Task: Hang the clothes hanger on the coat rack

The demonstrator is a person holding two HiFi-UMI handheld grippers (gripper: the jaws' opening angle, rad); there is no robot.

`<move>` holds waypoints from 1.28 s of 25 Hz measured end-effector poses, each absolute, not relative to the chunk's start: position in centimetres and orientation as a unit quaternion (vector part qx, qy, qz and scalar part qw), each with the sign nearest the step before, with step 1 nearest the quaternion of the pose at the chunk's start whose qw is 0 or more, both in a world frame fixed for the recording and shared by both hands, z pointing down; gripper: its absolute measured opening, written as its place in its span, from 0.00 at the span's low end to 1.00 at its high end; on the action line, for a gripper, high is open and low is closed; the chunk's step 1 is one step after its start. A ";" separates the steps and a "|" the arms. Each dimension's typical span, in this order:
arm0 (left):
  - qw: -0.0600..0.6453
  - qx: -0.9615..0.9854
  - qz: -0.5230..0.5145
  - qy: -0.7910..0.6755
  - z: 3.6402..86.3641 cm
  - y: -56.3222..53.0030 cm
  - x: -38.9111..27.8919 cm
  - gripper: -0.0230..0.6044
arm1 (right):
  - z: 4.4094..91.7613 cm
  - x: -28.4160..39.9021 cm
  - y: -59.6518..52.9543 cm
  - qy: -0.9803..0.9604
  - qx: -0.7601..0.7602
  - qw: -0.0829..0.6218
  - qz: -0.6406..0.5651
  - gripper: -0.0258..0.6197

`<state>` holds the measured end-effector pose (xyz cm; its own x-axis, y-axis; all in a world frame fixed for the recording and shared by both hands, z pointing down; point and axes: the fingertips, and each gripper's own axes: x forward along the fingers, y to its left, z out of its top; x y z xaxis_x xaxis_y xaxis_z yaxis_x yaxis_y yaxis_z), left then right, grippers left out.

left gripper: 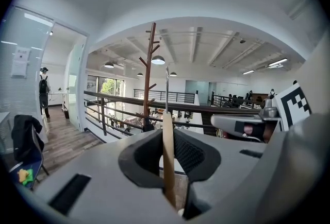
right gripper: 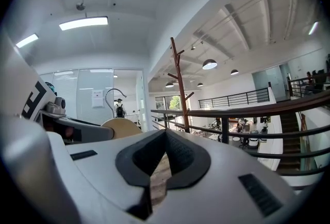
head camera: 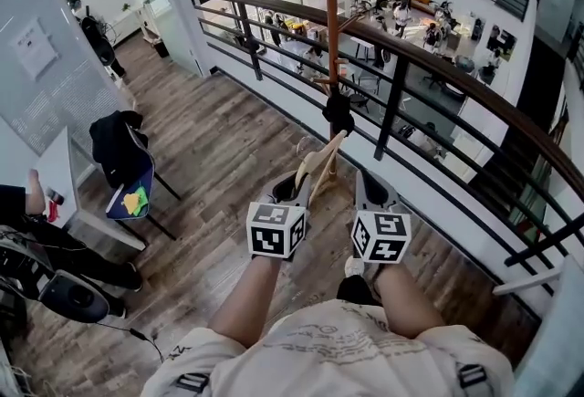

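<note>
Wood flooring of an upper gallery runs along a dark railing (head camera: pixel 411 48), and the coat rack (head camera: pixel 332 21) stands just beside it. The left gripper (head camera: pixel 296 186) has its fingers clenched on the wooden clothes hanger (head camera: pixel 319 162), which is held in front of the coat rack, lower than its pegs and not yet hung. The right gripper (head camera: pixel 372 190) is pressed closed on nothing. I think the thin hook could miss a peg, or the hanger could tilt and fall over the railing behind the coat rack. A chair (head camera: pixel 128 167) with a dark jacket stands well apart from the coat rack.
</note>
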<state>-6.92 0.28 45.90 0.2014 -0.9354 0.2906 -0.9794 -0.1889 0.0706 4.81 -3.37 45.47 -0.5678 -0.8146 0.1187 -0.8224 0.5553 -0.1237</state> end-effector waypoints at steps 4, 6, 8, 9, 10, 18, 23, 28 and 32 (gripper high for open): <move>0.115 0.754 0.093 -0.640 45.3 -3.6 -8.0 0.13 | 44.8 4.1 -7.6 -0.887 0.455 0.017 0.082 0.04; 0.111 0.747 0.092 -0.648 45.1 -5.4 -8.4 0.13 | 45.0 4.0 -9.7 -0.890 0.449 0.016 0.082 0.04; 0.109 0.745 0.091 -0.651 44.4 -7.0 -8.6 0.13 | 44.7 4.2 -11.7 -0.892 0.443 0.017 0.083 0.04; 0.110 0.747 0.088 -0.650 43.8 -7.8 -8.7 0.13 | 44.2 4.2 -12.7 -0.894 0.440 0.018 0.083 0.04; 0.113 0.749 0.084 -0.648 43.1 -8.4 -8.9 0.13 | 43.4 4.1 -13.5 -0.896 0.437 0.019 0.081 0.04; 0.124 0.743 0.095 -0.651 43.8 -13.0 -11.8 0.13 | 44.8 4.2 -19.5 -0.906 0.414 0.016 0.091 0.04; 0.109 0.750 0.119 -0.642 43.4 -15.2 -13.0 0.13 | 45.6 5.1 -22.4 -0.906 0.413 0.018 0.095 0.04; 0.088 0.758 0.145 -0.629 41.7 -18.2 -15.9 0.13 | 45.4 5.0 -25.9 -0.908 0.407 0.019 0.101 0.04; 0.087 0.777 0.158 -0.603 40.8 -20.1 -16.3 0.13 | 45.4 6.1 -27.7 -0.909 0.403 0.019 0.103 0.04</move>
